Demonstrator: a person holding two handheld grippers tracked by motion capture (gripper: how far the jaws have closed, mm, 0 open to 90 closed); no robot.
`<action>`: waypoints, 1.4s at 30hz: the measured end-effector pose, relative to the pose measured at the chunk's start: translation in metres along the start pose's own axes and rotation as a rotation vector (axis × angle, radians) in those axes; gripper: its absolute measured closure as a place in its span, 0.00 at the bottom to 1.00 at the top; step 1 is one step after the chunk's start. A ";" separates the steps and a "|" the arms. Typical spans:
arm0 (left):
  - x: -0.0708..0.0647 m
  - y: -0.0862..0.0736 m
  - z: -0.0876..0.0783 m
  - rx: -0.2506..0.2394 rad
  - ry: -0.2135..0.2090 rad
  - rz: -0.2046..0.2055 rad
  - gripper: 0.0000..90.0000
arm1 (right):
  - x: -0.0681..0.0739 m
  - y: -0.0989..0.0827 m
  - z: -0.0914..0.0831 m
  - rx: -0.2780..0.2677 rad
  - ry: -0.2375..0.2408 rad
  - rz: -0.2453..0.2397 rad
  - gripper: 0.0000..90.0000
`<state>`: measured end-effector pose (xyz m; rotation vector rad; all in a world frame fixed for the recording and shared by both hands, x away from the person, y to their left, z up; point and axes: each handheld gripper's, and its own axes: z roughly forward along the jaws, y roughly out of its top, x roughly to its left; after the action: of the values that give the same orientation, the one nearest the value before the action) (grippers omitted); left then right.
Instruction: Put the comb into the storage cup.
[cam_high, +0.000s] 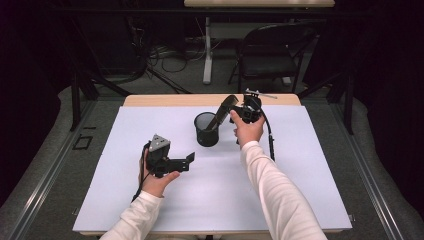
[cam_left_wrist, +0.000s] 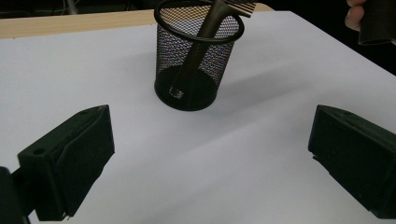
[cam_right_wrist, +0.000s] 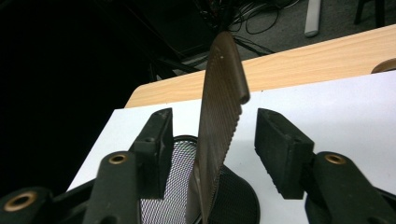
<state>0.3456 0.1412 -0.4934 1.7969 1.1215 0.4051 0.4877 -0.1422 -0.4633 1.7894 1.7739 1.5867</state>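
A black mesh cup (cam_high: 206, 129) stands upright on the white sheet, a little behind the table's middle. A brown comb (cam_high: 223, 111) leans in it, teeth end up and tilted right. My right gripper (cam_high: 232, 111) is held just right of the cup at the comb's top. In the right gripper view the comb (cam_right_wrist: 222, 116) rises between the two jaws with a gap on each side, above the cup (cam_right_wrist: 175, 177). My left gripper (cam_high: 186, 164) rests low at the front left, open and holding nothing. Its jaws (cam_left_wrist: 210, 128) point toward the cup (cam_left_wrist: 194, 70) and comb (cam_left_wrist: 205, 32).
The white sheet (cam_high: 300, 165) covers most of the wooden table (cam_high: 165, 100). Behind the table stand a black folding chair (cam_high: 272, 52) and a white desk leg (cam_high: 207, 55), with cables on the floor (cam_high: 170, 57). Dark curtains close both sides.
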 end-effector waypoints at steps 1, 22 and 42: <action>0.000 0.000 0.000 0.000 0.000 0.000 0.01 | 0.000 0.000 0.000 -0.001 -0.003 -0.002 0.51; 0.000 0.000 0.000 0.001 0.001 0.001 0.01 | -0.001 0.001 -0.002 0.006 -0.012 -0.052 0.47; 0.001 0.000 0.000 0.002 0.002 0.002 0.01 | -0.003 0.005 -0.014 0.012 0.007 -0.066 0.46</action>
<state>0.3459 0.1418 -0.4934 1.7997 1.1222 0.4071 0.4817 -0.1536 -0.4551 1.7145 1.8293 1.5620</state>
